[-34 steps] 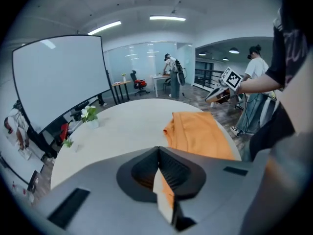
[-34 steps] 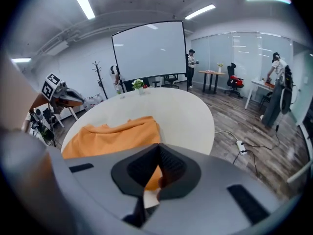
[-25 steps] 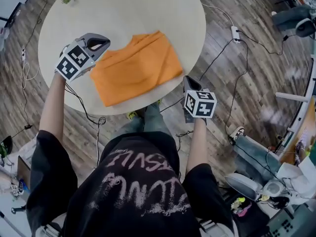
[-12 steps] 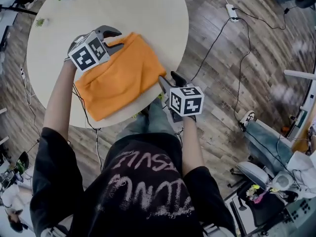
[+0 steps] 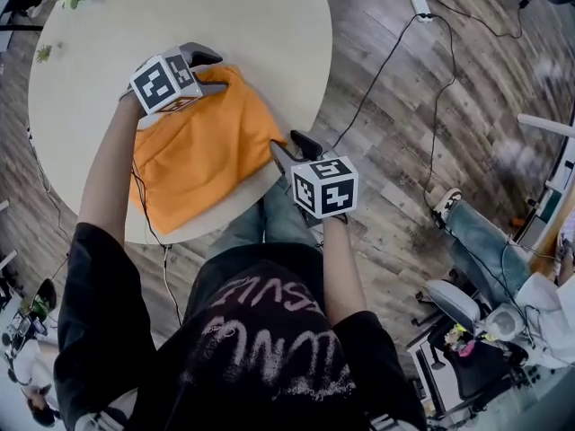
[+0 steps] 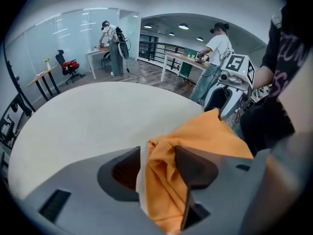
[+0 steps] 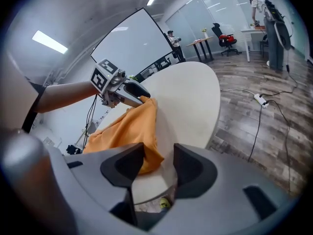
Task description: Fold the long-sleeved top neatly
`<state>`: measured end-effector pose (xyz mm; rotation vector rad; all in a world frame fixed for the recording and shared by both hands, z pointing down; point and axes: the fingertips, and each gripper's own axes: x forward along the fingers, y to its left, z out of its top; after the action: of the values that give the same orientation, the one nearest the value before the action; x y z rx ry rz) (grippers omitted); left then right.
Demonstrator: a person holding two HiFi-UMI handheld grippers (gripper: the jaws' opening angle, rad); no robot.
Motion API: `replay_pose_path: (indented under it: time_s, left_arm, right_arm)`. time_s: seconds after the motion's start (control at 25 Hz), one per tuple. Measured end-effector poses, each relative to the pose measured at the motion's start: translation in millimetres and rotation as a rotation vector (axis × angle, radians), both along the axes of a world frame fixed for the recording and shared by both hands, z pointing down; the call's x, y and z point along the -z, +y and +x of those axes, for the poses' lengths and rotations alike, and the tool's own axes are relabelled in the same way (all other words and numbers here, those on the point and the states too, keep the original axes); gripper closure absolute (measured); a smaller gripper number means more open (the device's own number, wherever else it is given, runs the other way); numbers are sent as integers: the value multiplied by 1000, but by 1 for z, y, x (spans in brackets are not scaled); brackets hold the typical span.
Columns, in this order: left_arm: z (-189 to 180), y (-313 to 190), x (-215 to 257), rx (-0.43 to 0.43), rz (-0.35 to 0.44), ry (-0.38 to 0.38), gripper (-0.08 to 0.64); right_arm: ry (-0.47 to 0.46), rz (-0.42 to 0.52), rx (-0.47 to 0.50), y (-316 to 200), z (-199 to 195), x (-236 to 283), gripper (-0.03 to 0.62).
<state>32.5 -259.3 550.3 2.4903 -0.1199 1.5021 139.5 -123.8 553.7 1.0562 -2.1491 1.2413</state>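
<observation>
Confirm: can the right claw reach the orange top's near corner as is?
Probably yes. The right claw, its jaws just been opening and gripping nothing, points at the orange top, whose corner lies just ahead at the table edge. Nothing stands between.

Bright, even indoor light from ceiling strip lamps and round ceiling lights; shadows fall soft and faint on the pale table. Both gripper views bulge fisheye-like, with dark vignetted corners and a slightly soft far background
</observation>
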Motion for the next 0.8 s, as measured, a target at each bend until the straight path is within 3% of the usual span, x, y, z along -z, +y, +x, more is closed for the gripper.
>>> replay_pose_path:
  time_s: [0.2, 0.36, 0.56, 0.8]
  left_arm:
    - [5, 9, -9, -6, -120, 22, 361]
    - [8, 13, -7, -12, -148, 30, 398]
    - [11, 12, -1, -43, -79, 26, 456]
    - [23, 5, 31, -40, 36, 106, 465]
  right_arm:
    - [-12, -24, 39, 2, -11, -2, 439]
    - [25, -17, 67, 4, -15, -5, 487]
    - [39, 5, 45, 3, -9, -3, 532]
    - [112, 90, -13, -9, 12, 13, 538]
